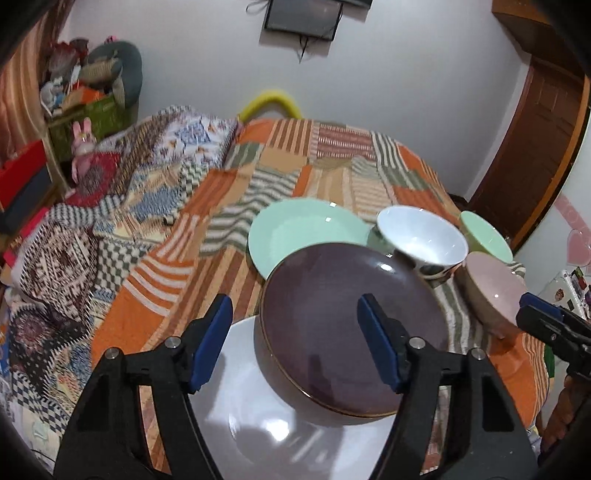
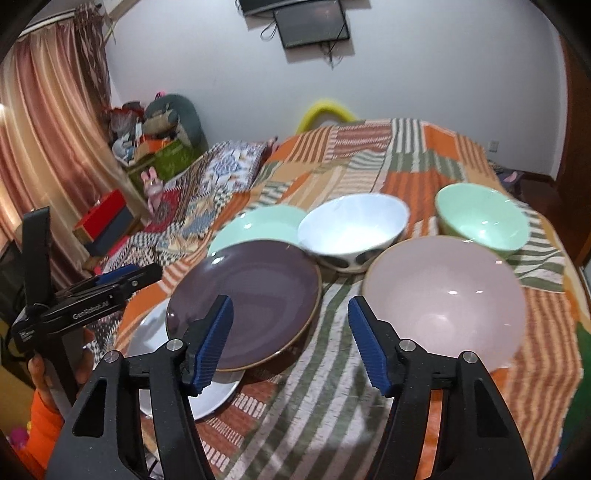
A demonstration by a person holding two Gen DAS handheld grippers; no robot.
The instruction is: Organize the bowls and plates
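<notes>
On the patchwork bedspread: 3 plates, 3 bowls. Landmark is the brown plate. It lies tilted on top of the white plate, overlapping it. Mint plate sits just behind the brown plate, partly hidden by it. White bowl is behind and right of it, tipped. Pink bowl is right of it, mint bowl farther right and back. Folded quilt left of the plates, wall screen behind.

Left gripper hangs over the brown plate's near-left part, jaws apart, nothing between the pads. Right gripper hangs over bare striped cloth between the brown plate and pink bowl, jaws apart, gripping nothing. No contact is visible.
</notes>
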